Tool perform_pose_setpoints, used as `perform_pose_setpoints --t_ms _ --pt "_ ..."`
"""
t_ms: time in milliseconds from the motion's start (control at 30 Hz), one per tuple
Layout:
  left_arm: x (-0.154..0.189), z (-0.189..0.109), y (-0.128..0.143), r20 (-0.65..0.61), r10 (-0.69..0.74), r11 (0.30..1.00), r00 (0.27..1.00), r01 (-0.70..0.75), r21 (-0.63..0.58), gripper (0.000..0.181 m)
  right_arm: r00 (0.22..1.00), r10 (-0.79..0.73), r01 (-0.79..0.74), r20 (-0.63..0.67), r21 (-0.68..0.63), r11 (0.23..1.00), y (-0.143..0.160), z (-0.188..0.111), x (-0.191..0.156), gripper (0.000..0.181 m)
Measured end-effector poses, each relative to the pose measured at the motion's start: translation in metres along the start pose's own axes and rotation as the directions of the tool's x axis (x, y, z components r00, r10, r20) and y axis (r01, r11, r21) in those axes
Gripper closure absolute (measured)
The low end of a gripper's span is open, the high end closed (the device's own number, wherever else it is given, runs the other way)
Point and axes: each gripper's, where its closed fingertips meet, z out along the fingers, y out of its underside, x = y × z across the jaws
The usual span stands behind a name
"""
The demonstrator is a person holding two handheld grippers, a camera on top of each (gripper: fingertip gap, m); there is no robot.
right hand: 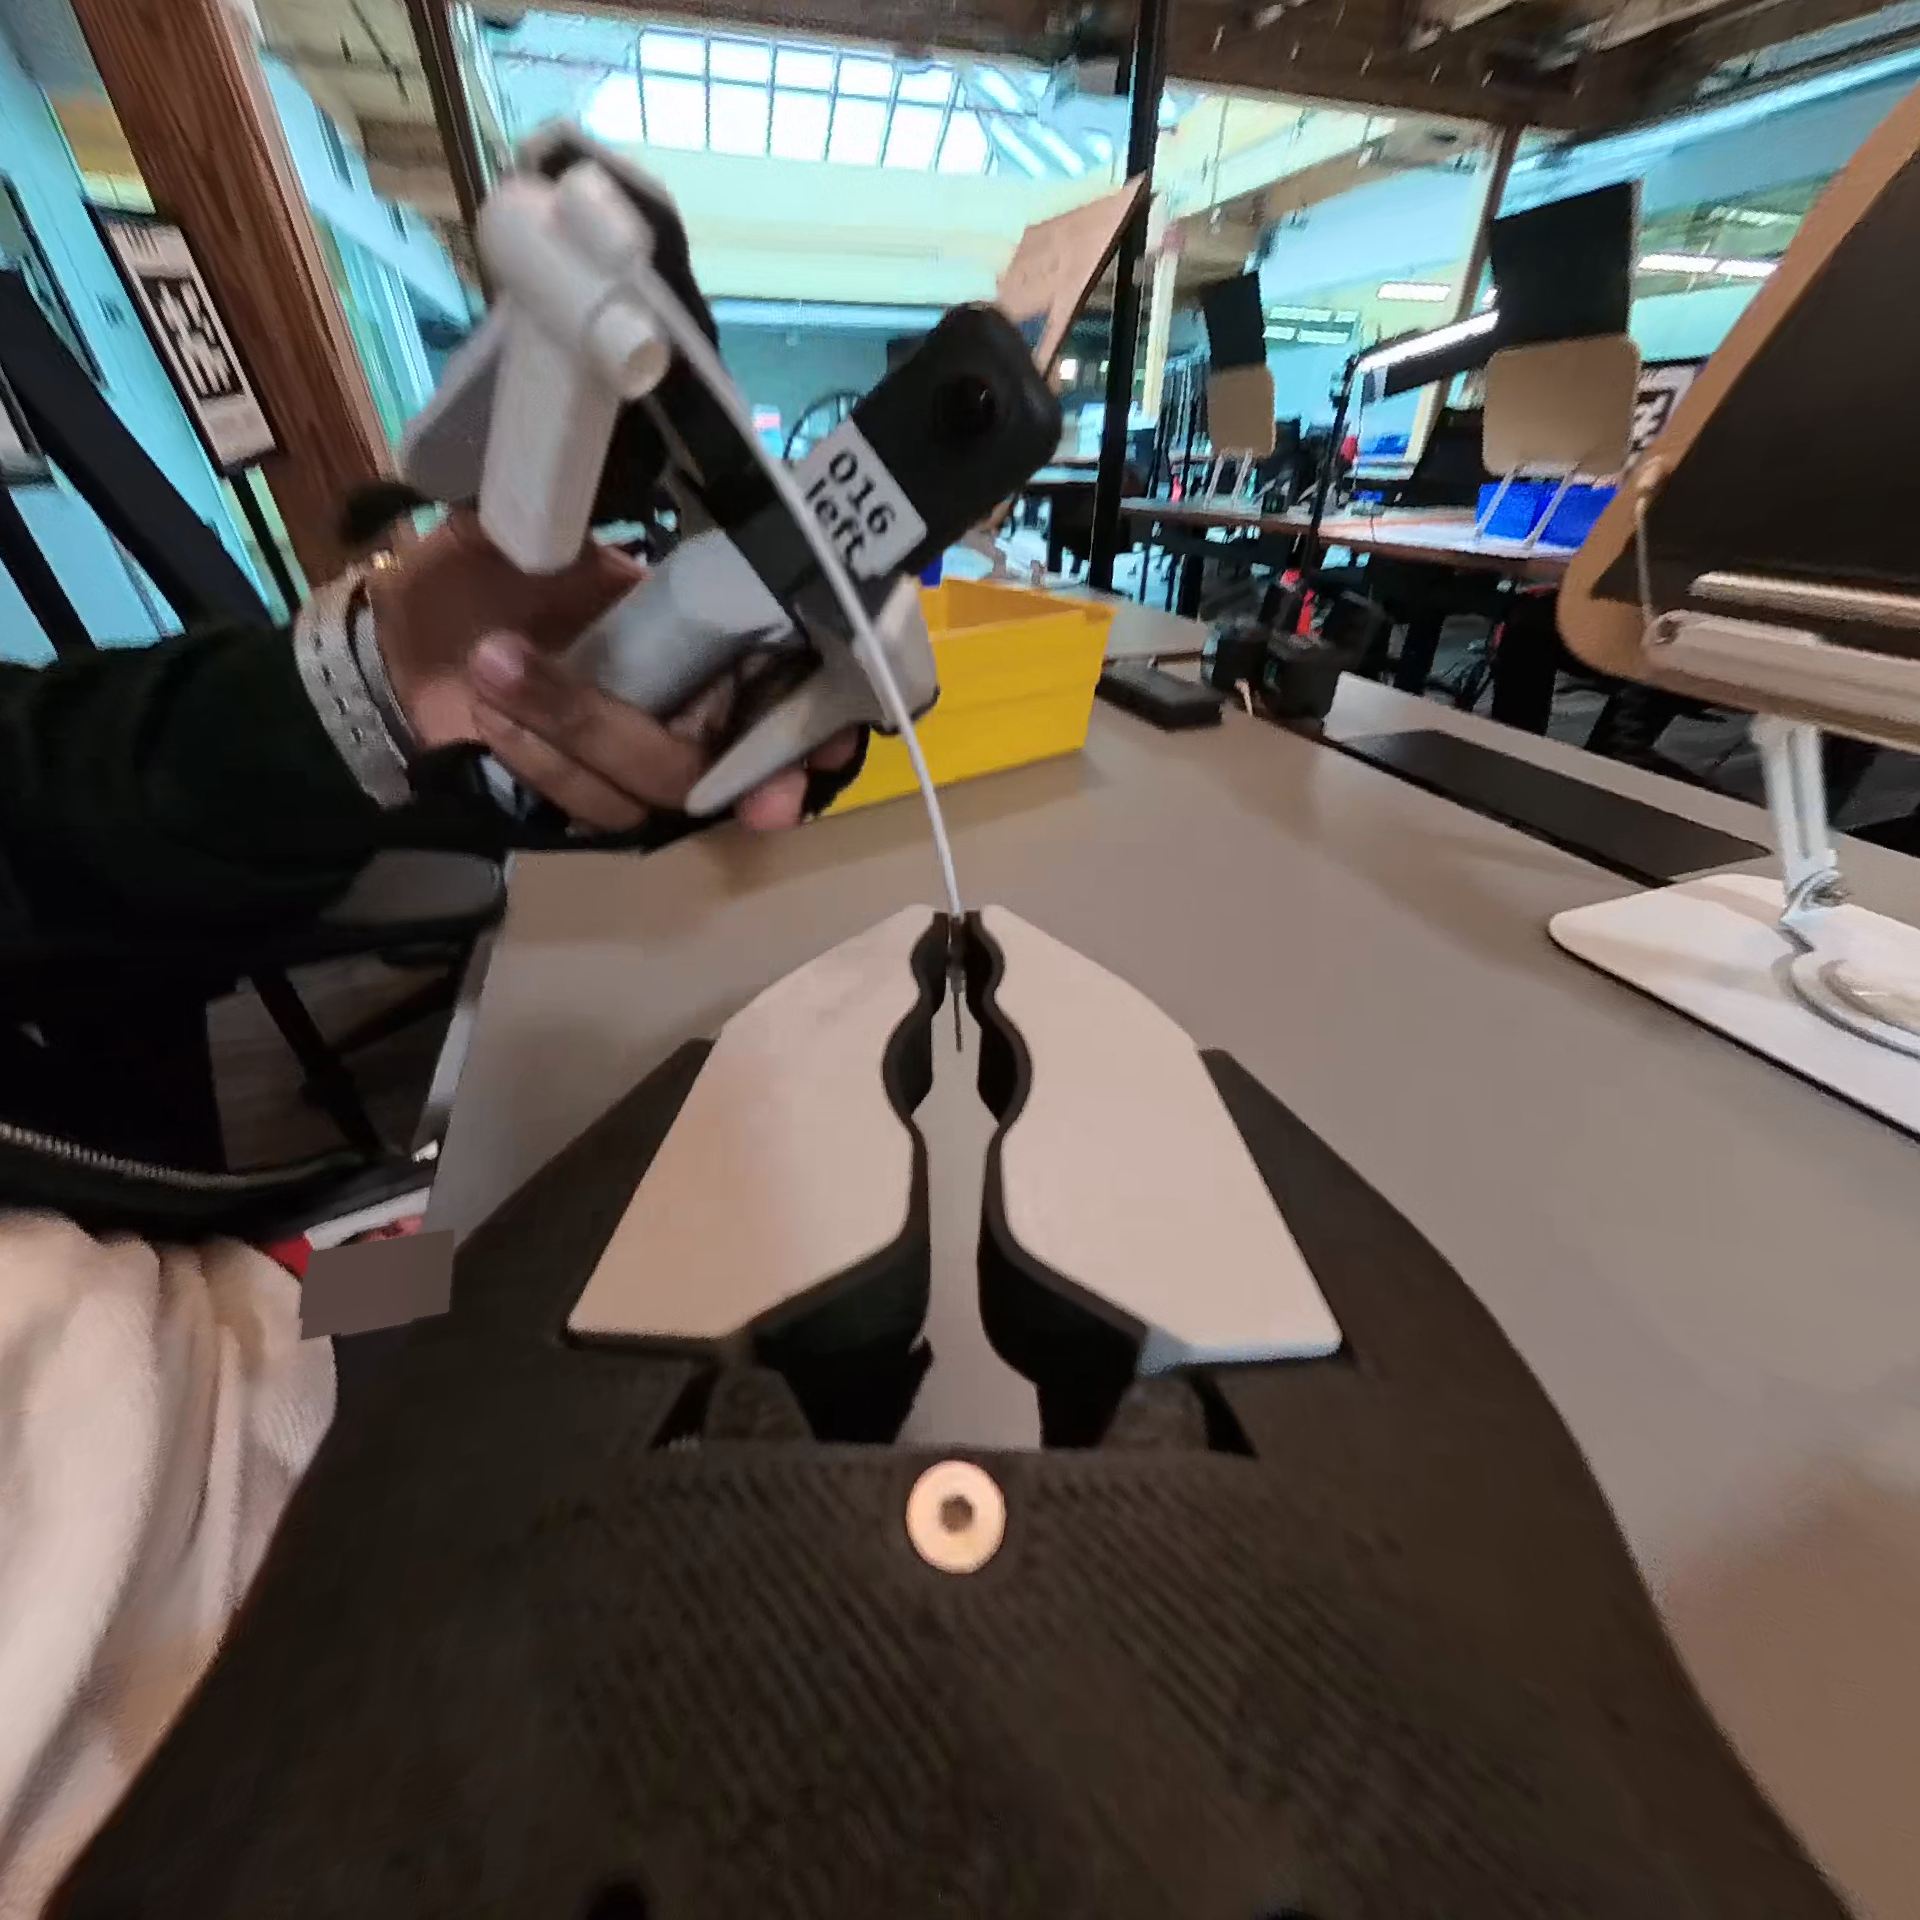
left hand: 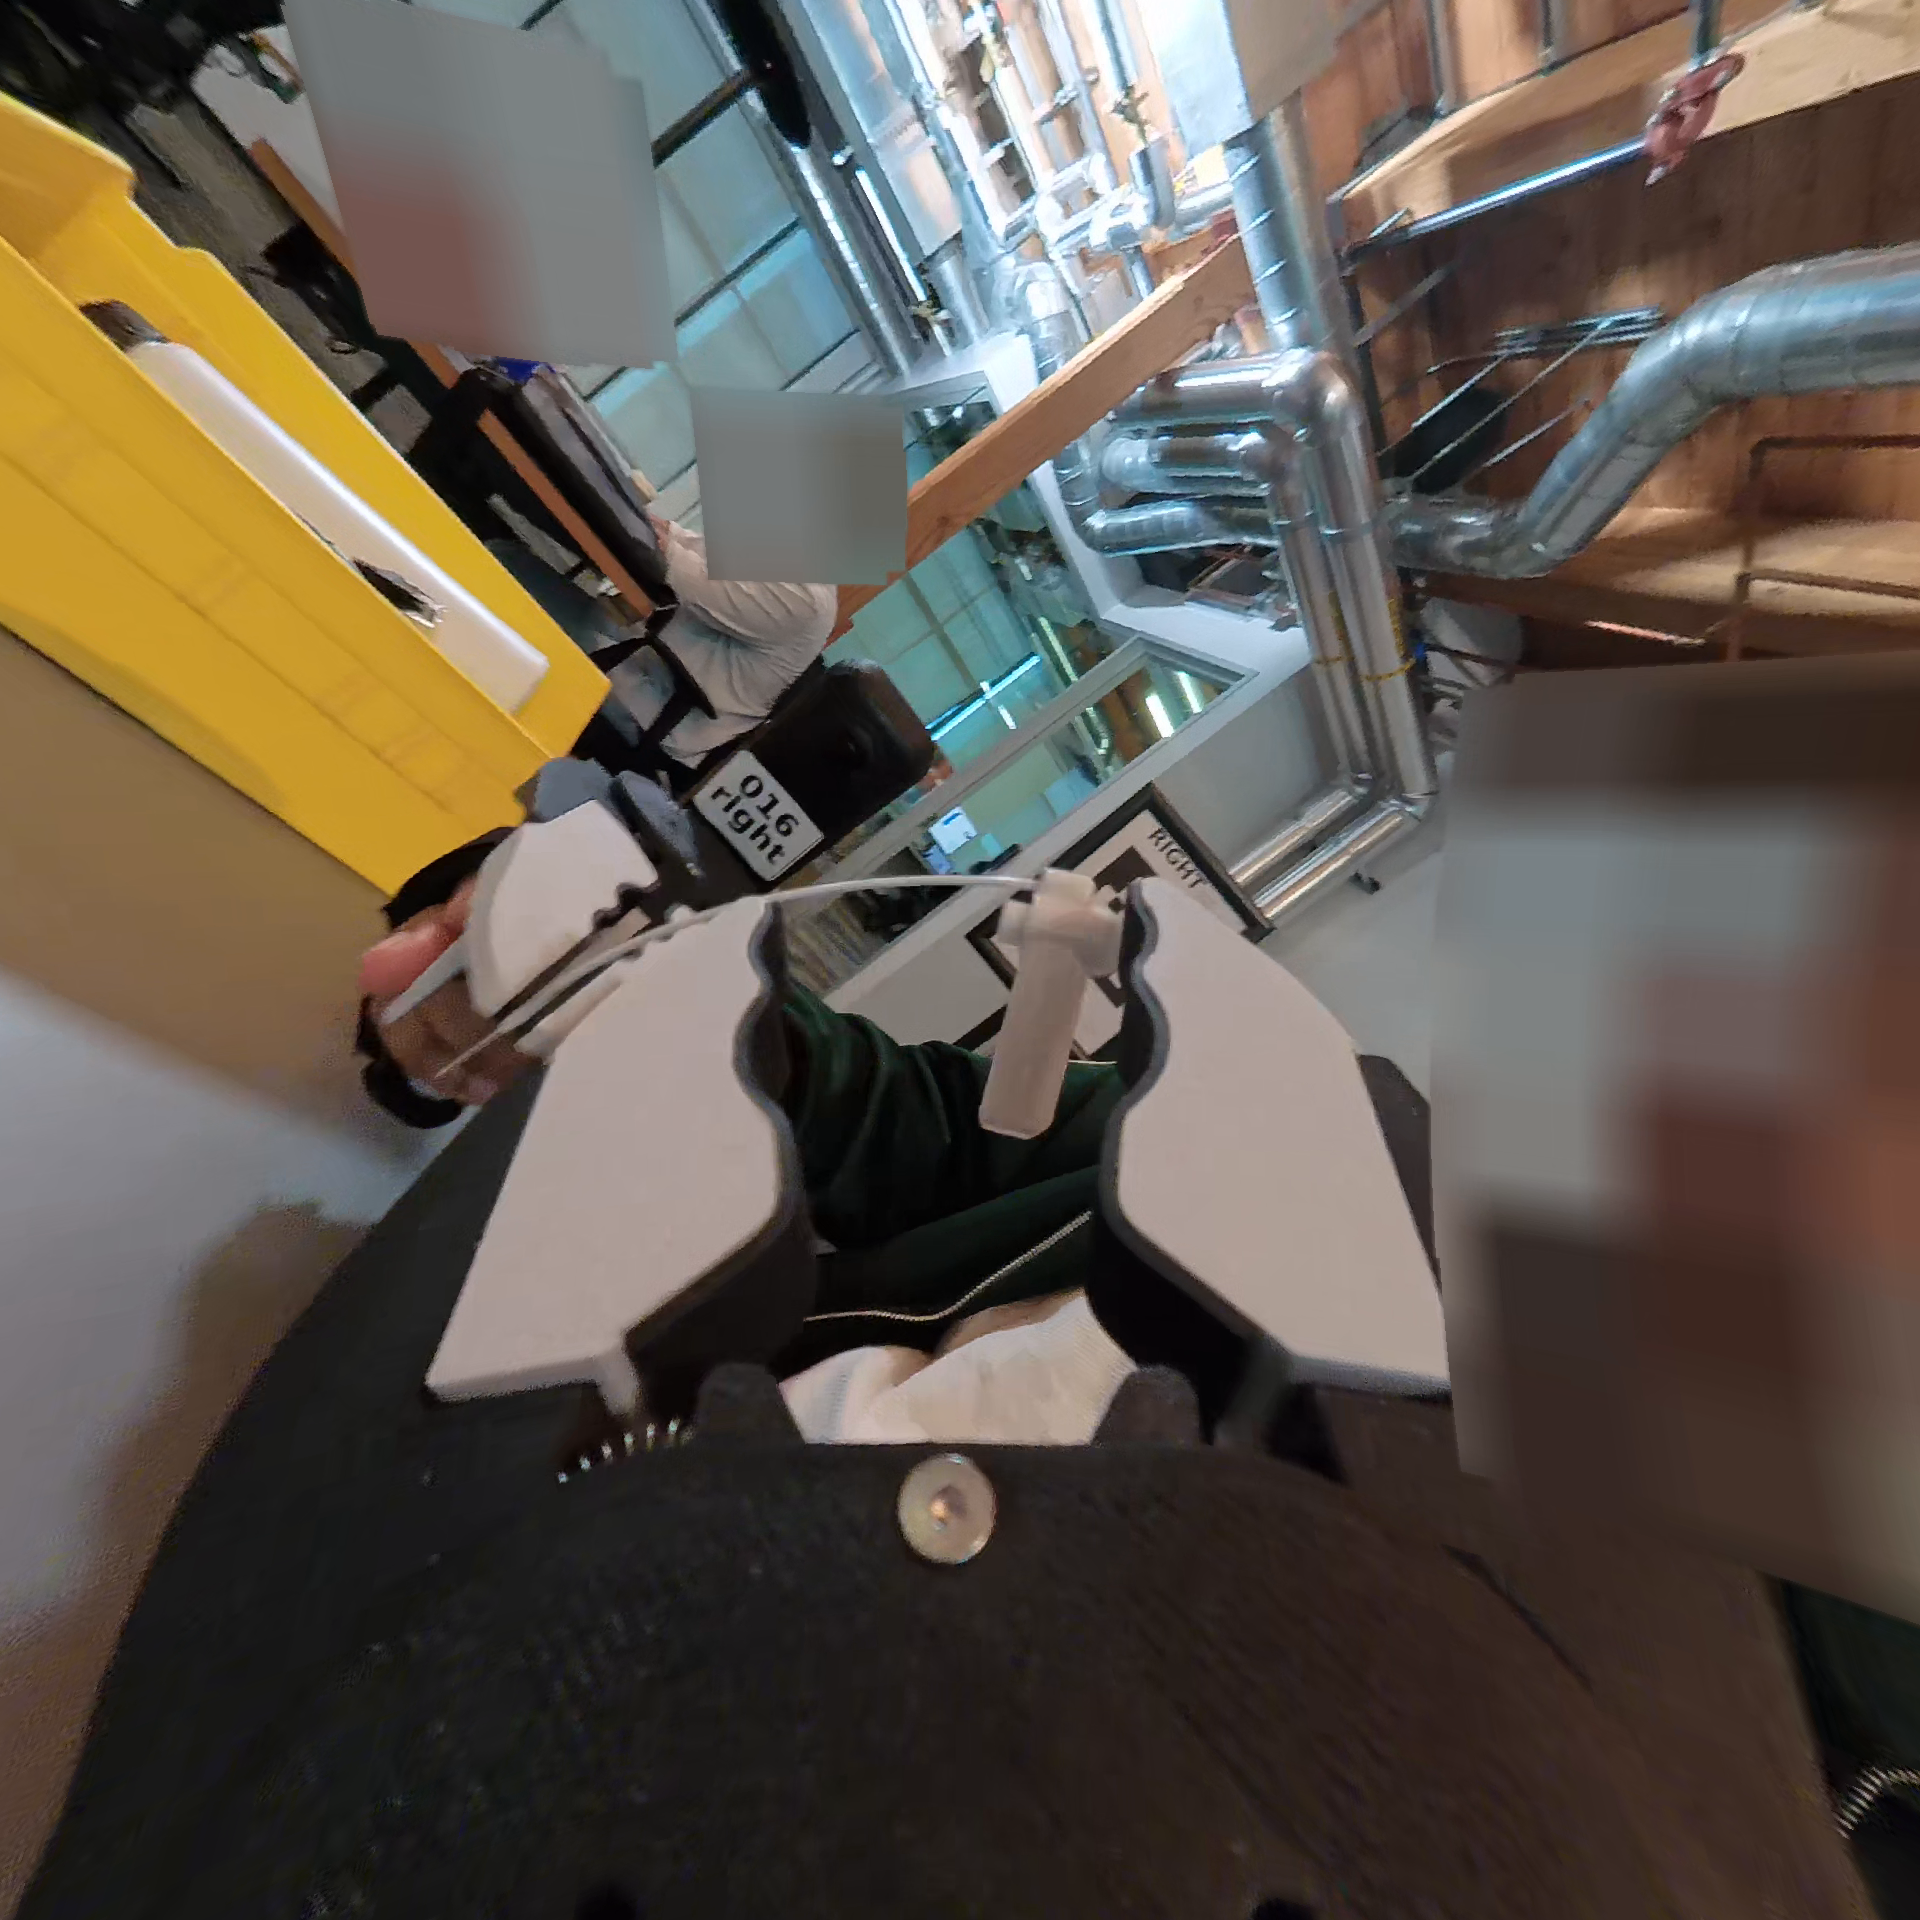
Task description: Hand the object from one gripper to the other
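right tool [right hand: 958,920] pinches white cable [right hand: 914,727] at its tip.

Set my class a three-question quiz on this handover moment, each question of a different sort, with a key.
1. True or false: the right gripper is shut on the end of the thin white strap.
2. Multiple choice: in its own wrist view, the left gripper has its fingers A) wide apart, B) pressed together, C) out of view.
3. Fill in: the bin on the table is ____ in colour.

Key: 1 true; 2 A; 3 yellow.
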Motion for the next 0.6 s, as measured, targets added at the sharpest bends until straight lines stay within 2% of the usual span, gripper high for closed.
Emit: perform_pose_setpoints --t_ms 33,167,333,467,600 --pt "-0.002 -0.002 -0.001 0.020 0.010 1.000 1.000 -0.010 -0.003 0.115 1.000 0.011 -0.011 -0.009 0.023 1.000 -0.004 -0.002 0.003 0.179" --pt "-0.009 -0.012 -0.010 0.074 0.028 0.999 0.997 -0.031 0.028 0.112 0.998 0.051 -0.048 -0.039 0.067 0.997 -0.009 -0.010 0.014 0.179" --pt "-0.014 -0.020 -0.015 0.082 0.017 0.999 0.997 -0.021 0.049 0.117 0.994 0.099 -0.094 -0.050 0.099 0.991 -0.012 -0.016 0.023 0.179" --pt "-0.010 -0.015 -0.011 0.054 0.028 0.999 0.998 -0.030 0.032 0.124 0.990 0.133 -0.129 -0.035 0.115 0.985 -0.013 -0.018 0.025 0.179" --pt "-0.010 -0.008 -0.007 0.065 0.100 0.995 0.993 -0.101 0.010 0.125 0.990 0.142 -0.140 -0.019 0.104 0.985 -0.011 -0.016 0.022 0.179"
